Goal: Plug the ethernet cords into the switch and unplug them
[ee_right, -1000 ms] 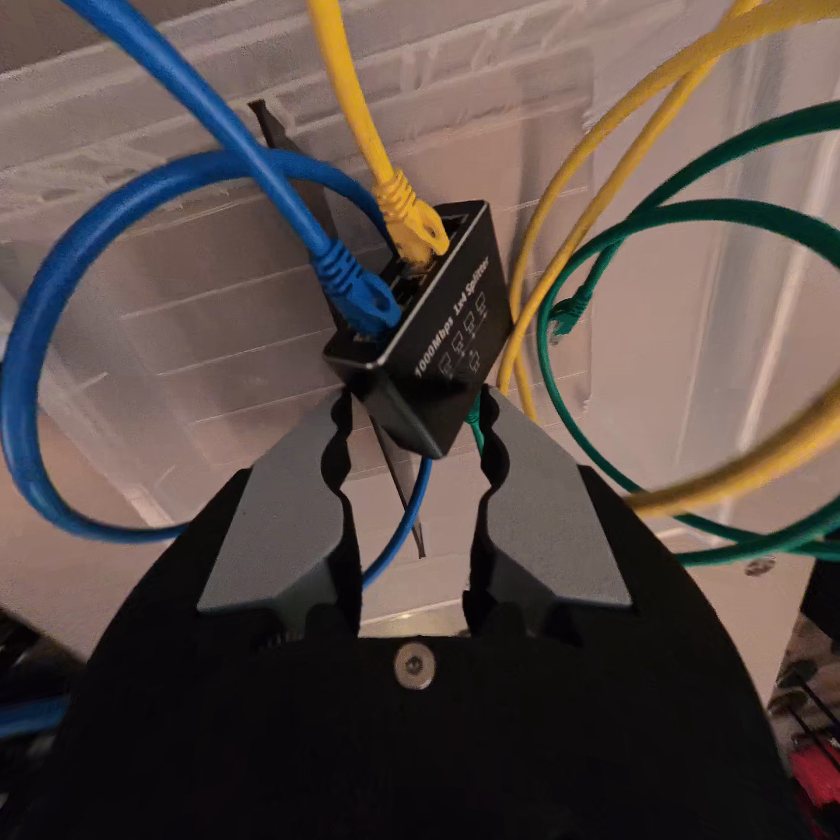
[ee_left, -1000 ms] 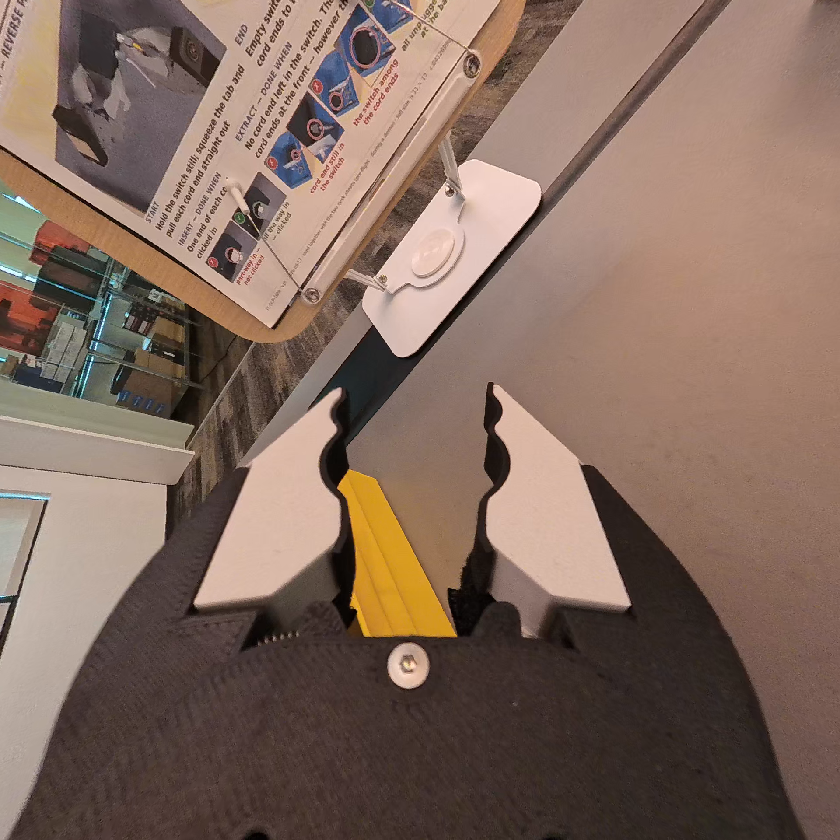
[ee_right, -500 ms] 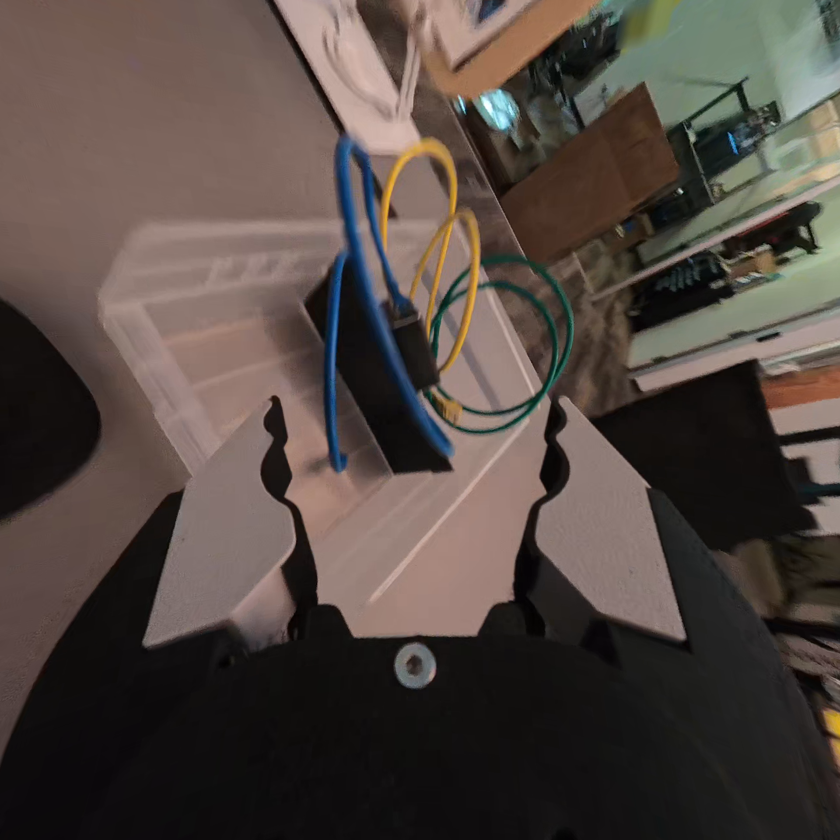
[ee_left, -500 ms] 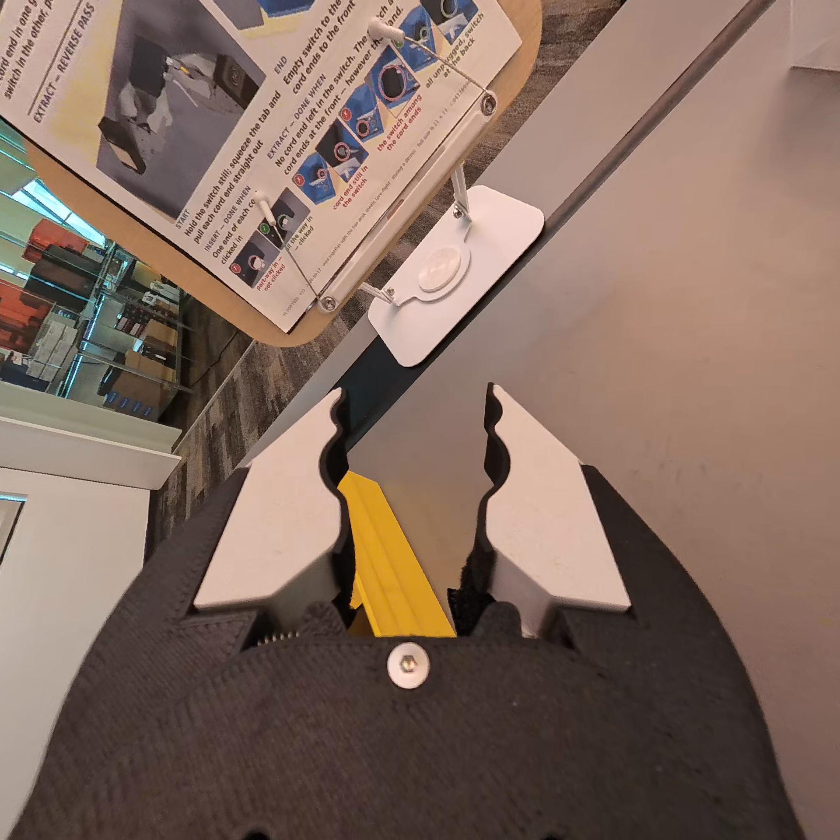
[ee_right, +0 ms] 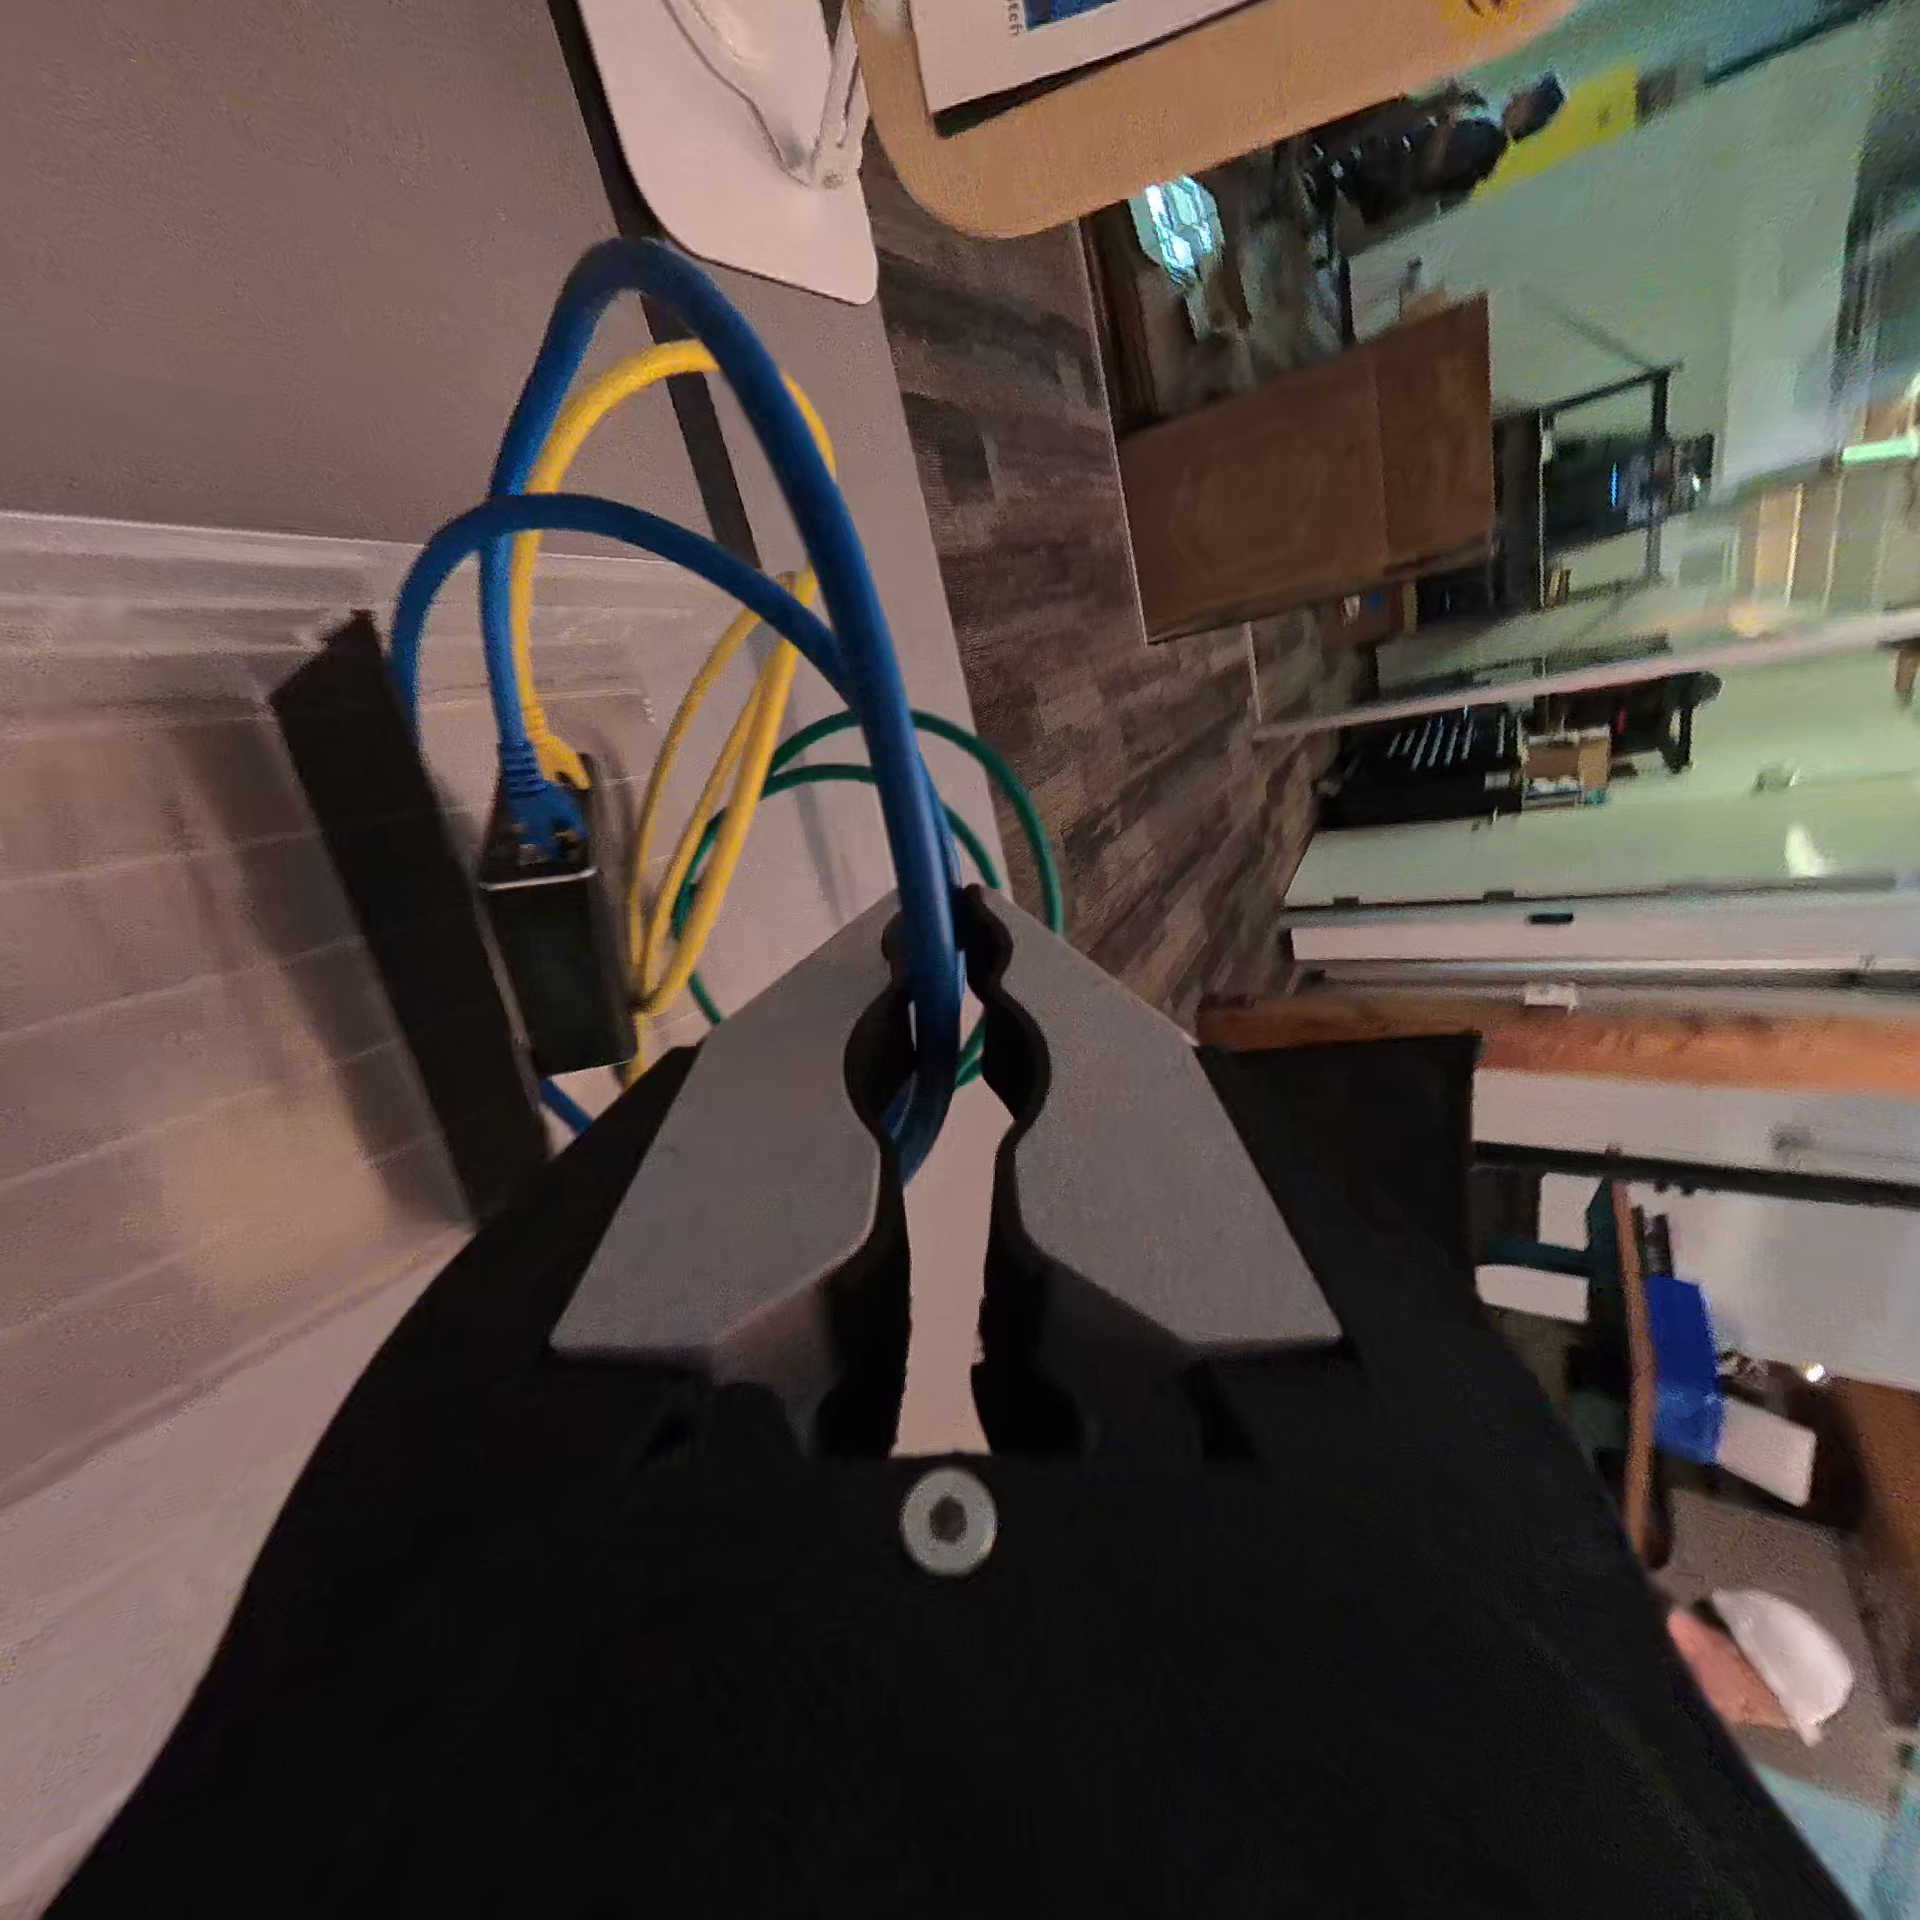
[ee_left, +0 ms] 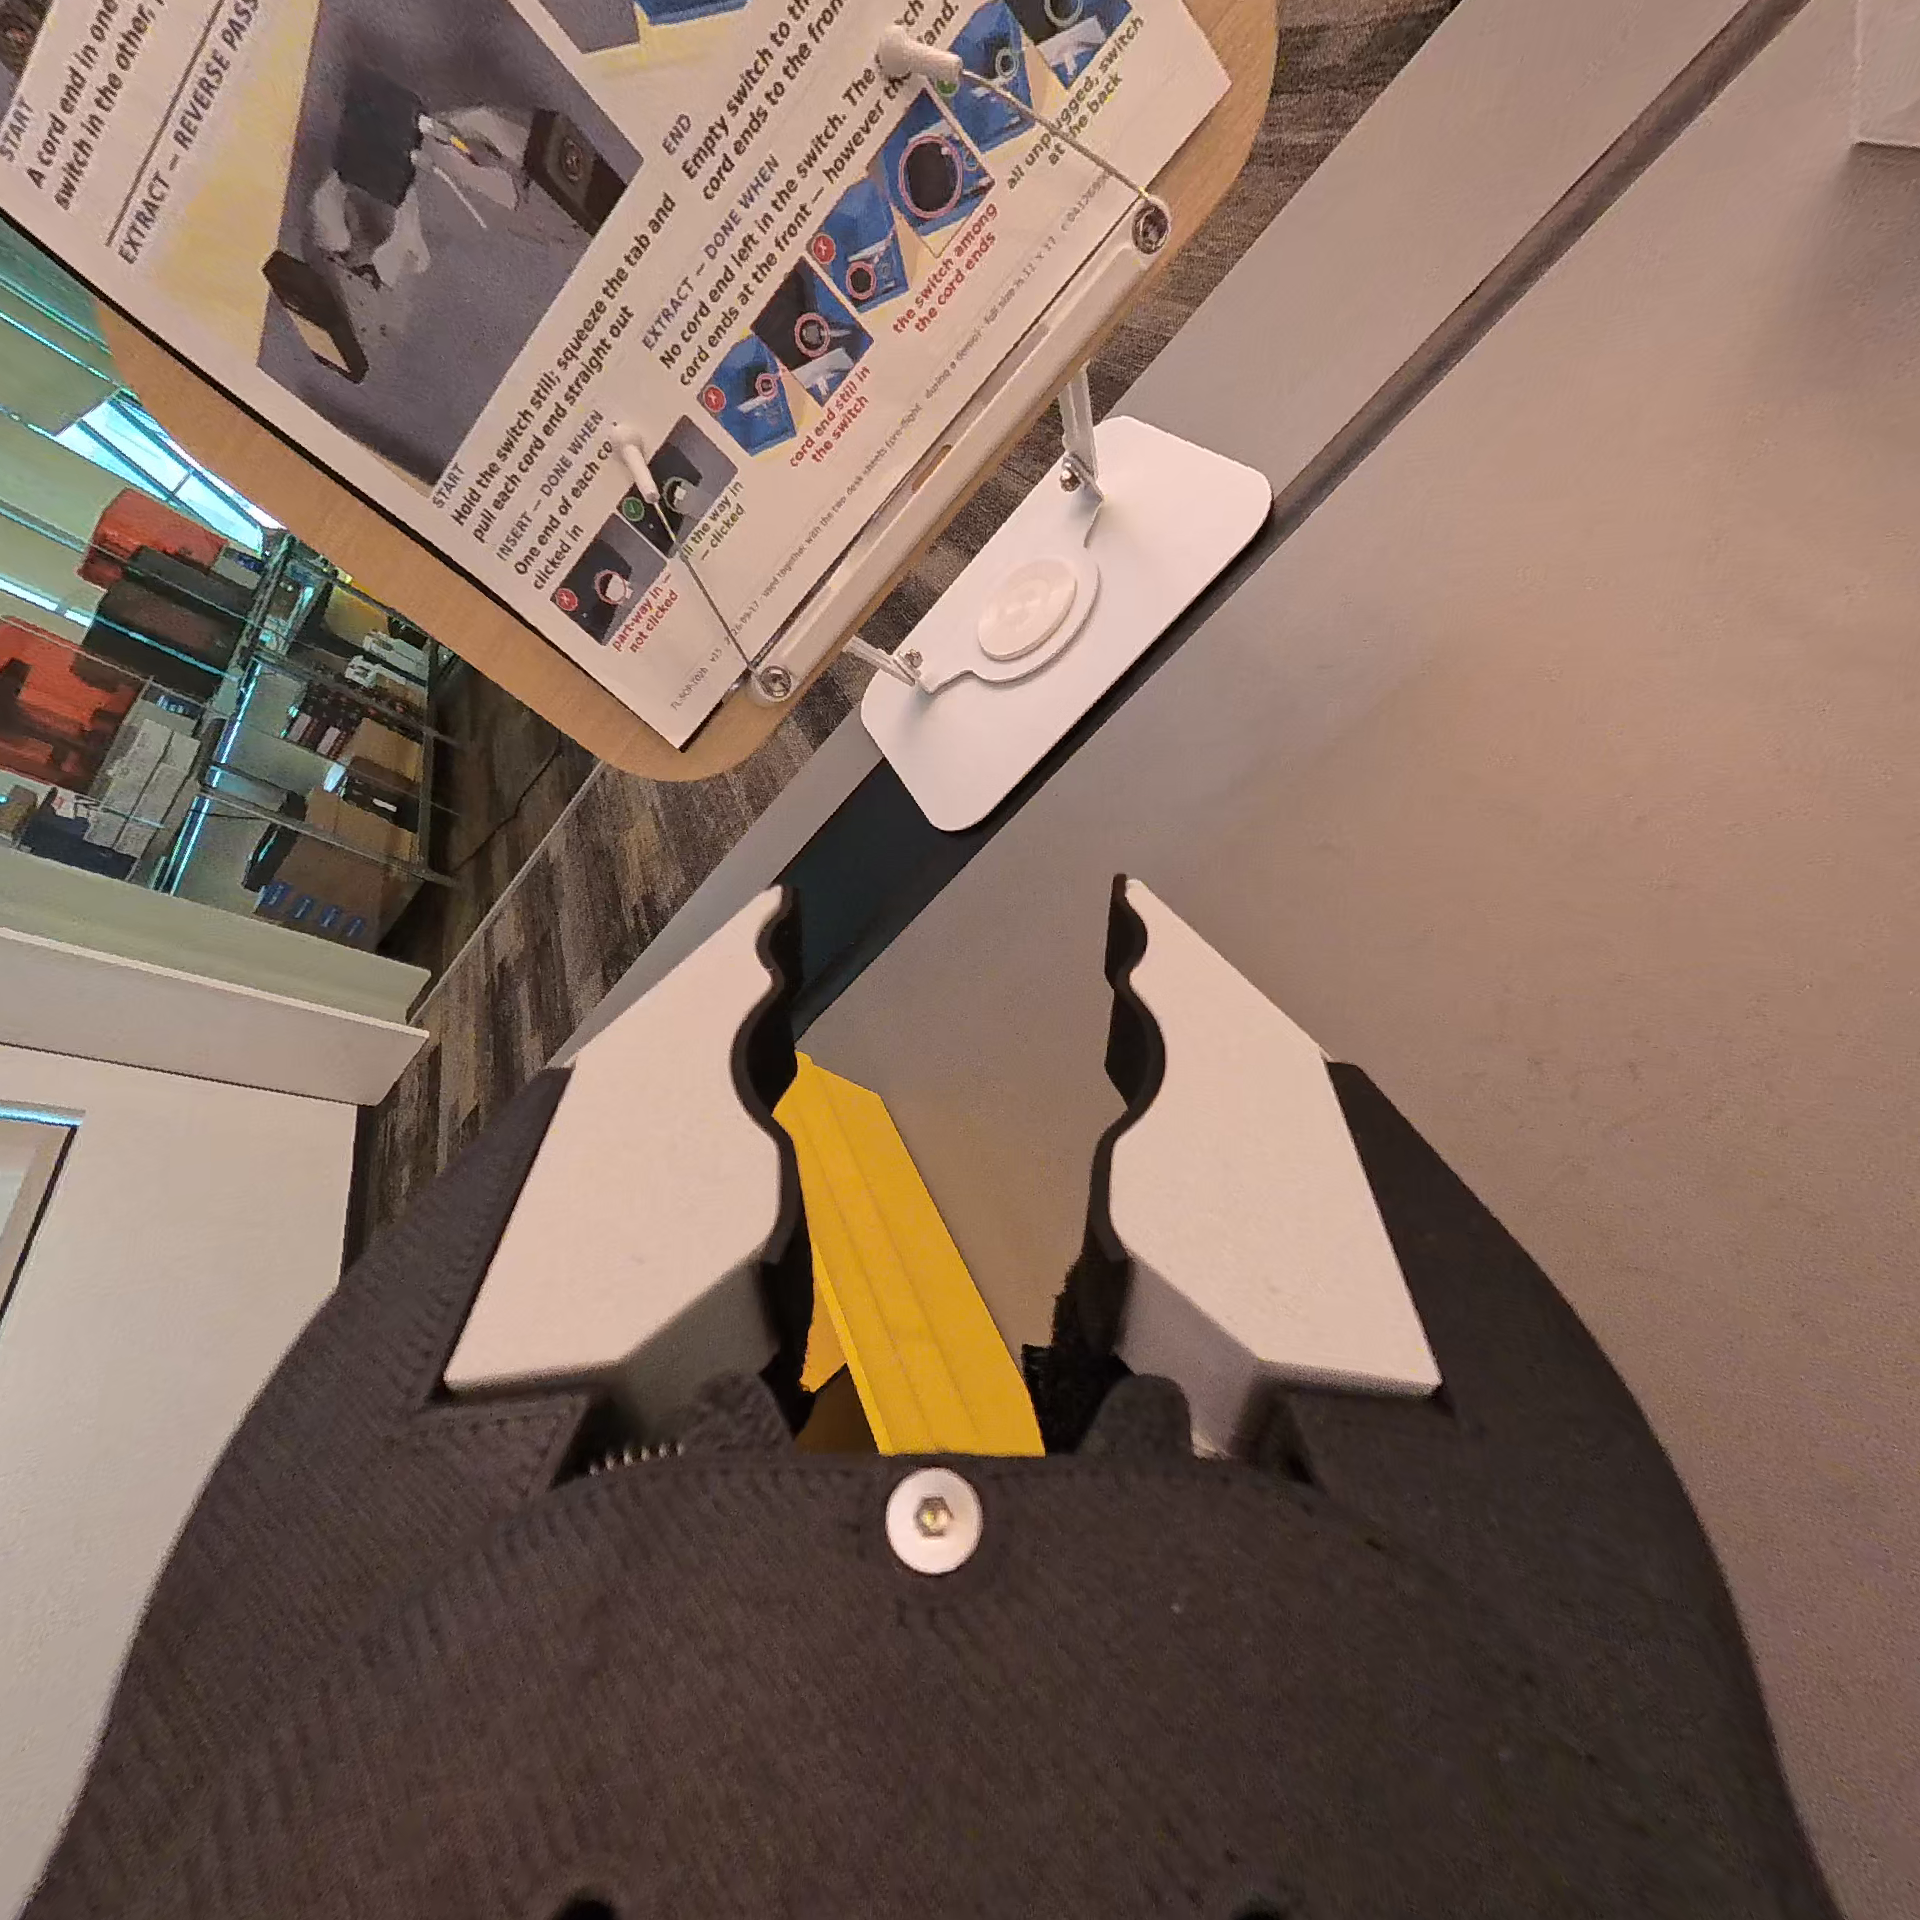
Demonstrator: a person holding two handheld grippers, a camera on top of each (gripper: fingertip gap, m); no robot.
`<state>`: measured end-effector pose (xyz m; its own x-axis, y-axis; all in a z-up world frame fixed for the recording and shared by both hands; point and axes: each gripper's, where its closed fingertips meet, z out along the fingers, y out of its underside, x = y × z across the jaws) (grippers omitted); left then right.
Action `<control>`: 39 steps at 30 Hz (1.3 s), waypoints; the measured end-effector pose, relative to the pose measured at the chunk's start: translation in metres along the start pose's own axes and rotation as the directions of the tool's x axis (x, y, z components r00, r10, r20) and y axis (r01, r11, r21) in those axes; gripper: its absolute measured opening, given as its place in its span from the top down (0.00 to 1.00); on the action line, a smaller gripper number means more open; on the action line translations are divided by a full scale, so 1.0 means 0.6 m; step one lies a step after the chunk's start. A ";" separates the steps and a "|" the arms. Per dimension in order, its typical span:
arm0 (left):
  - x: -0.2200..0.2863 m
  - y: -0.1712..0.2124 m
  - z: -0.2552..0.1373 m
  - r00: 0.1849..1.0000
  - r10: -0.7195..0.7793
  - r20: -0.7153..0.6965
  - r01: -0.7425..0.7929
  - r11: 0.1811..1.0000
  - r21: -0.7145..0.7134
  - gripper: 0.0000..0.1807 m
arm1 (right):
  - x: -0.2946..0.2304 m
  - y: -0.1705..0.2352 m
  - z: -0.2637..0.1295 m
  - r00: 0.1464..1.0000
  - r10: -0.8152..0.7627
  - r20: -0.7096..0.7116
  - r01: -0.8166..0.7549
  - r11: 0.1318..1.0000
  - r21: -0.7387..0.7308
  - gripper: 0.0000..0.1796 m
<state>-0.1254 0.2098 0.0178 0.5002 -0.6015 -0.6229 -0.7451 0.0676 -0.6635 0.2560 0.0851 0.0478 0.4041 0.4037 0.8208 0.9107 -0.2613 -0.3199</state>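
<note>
Both my grippers are in use: my right gripper (ee_right: 940, 914) is pinched narrow around the blue cord (ee_right: 914, 831), my left gripper (ee_left: 951, 935) stands wide with nothing between its tips. I count three cords: blue, yellow cord (ee_right: 717, 748) and green cord (ee_right: 1023, 821). One black switch (ee_right: 556, 956) has the blue and yellow ends plugged in. It sits in a clear plastic bin (ee_right: 156, 883) on the grey table (ee_left: 1558, 831), beside one instruction board (ee_left: 582, 260) on a white stand (ee_left: 1060, 634). Shelving fills the room beyond.

Blue cord (ee_right: 831, 582), yellow cord (ee_right: 727, 748), green cord (ee_right: 1023, 831)
</note>
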 end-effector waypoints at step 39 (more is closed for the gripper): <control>-0.221 0.446 -0.184 0.693 -0.660 0.289 0.720 0.620 -0.312 0.40 | -0.315 0.255 -0.047 0.268 0.963 -0.003 -0.781 0.215 -0.587 0.73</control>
<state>-0.4399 0.2197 -0.0315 0.9661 -0.2317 -0.1137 -0.2394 -0.6398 -0.7303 0.3164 -0.0560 -0.1426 0.9855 -0.1461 -0.0866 -0.1692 -0.8859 -0.4320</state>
